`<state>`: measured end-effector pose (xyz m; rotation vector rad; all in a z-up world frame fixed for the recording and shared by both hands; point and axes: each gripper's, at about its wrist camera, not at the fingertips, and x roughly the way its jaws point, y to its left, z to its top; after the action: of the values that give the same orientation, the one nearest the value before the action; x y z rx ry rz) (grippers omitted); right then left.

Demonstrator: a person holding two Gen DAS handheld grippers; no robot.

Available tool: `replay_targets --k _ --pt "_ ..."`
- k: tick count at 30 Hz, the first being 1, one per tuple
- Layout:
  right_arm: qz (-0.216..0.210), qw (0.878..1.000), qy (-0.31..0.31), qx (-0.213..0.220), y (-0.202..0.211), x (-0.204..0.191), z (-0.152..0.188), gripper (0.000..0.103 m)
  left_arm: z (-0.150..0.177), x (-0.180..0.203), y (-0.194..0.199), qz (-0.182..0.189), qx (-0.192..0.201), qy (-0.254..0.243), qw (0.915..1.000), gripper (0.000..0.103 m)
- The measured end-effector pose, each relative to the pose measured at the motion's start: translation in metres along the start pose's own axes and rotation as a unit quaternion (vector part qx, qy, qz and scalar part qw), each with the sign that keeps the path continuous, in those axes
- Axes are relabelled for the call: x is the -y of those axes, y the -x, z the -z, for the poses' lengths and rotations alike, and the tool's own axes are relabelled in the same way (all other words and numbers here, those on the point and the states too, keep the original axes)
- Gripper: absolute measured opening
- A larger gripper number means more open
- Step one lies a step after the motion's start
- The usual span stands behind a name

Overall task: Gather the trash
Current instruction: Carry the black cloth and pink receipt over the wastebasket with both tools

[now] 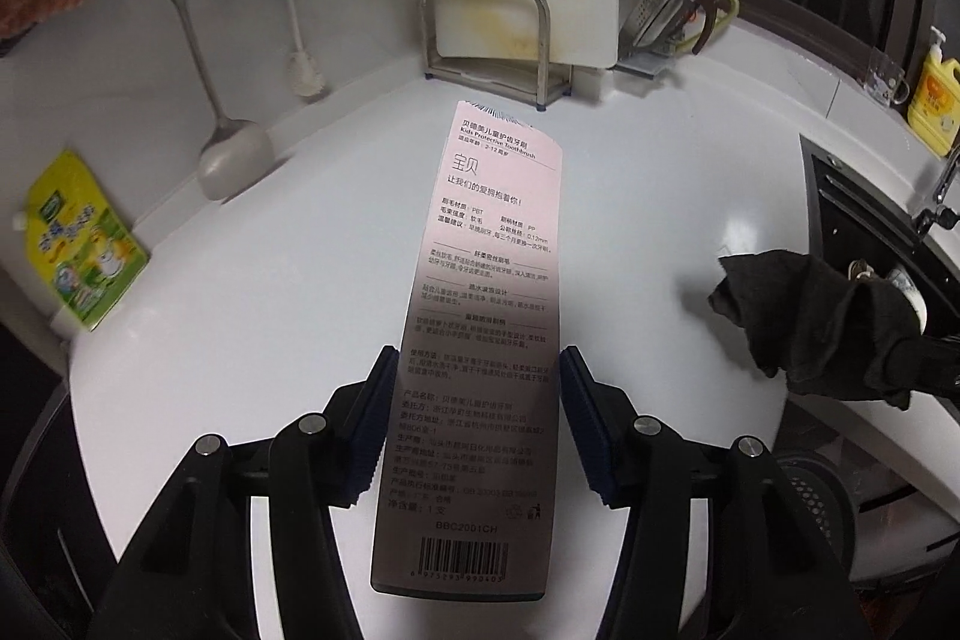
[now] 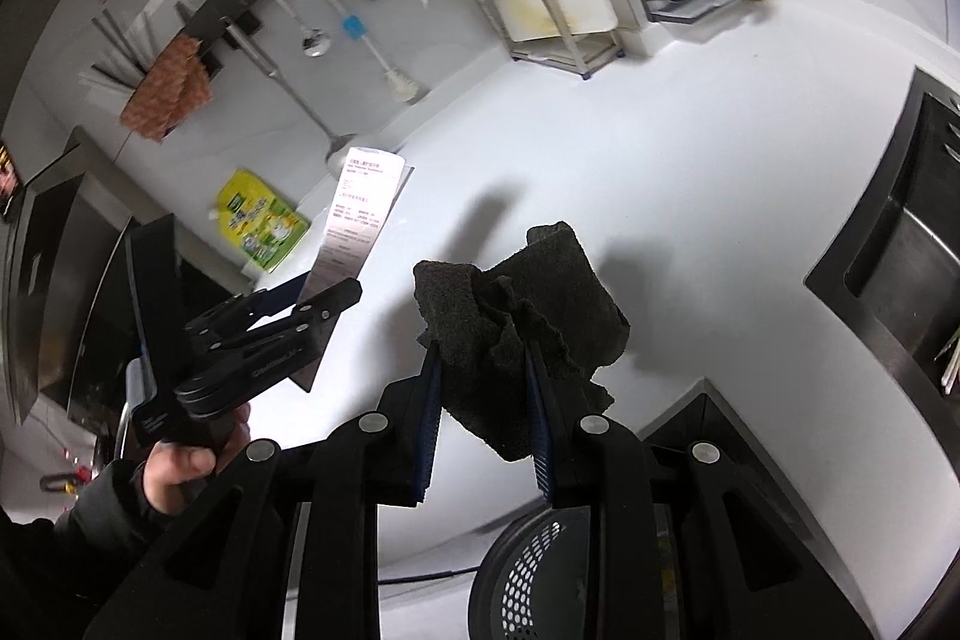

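Note:
A long pink-and-white toothbrush package card (image 1: 492, 232) with printed text and a barcode is held above the white counter (image 1: 660, 196). My left gripper (image 1: 477, 364) is shut on its two long edges. The right wrist view shows the same card (image 2: 360, 202) tilted in the air, with the left gripper (image 2: 318, 292) held by a person's hand (image 2: 180, 466). My right gripper (image 2: 486, 370) is shut on a crumpled black foam cloth (image 2: 540, 292), lifted off the counter. That cloth (image 1: 828, 316) also shows at the right of the left wrist view.
A black perforated bin (image 2: 528, 574) stands below the counter's front edge. A yellow-green pouch (image 1: 84, 244) leans at the left wall. A cutting board in a metal rack (image 1: 498, 28) and hanging utensils line the back. The sink (image 1: 870, 232) is at the right.

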<state>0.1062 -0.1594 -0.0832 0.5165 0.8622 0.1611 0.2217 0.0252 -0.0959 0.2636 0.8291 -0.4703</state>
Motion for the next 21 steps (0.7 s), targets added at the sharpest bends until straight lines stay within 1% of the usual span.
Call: replay_targets --k 4,8,13,21 --pt "-0.008 1.0 0.023 -0.003 0.017 0.001 0.009 0.025 0.013 0.019 0.03 -0.019 0.004 0.016 0.9997 0.052" --pt "-0.011 0.999 0.039 -0.009 0.04 0.013 0.026 0.025 0.032 0.045 0.058 -0.03 -0.007 0.045 0.9985 0.052" --pt "-0.009 0.998 0.053 -0.029 0.066 0.033 0.054 0.025 0.061 0.087 0.086 -0.027 -0.029 0.068 0.9969 0.052" --pt "-0.009 0.994 0.074 -0.079 0.094 0.066 0.102 0.025 0.115 0.148 0.11 -0.021 -0.07 0.106 0.9917 0.052"
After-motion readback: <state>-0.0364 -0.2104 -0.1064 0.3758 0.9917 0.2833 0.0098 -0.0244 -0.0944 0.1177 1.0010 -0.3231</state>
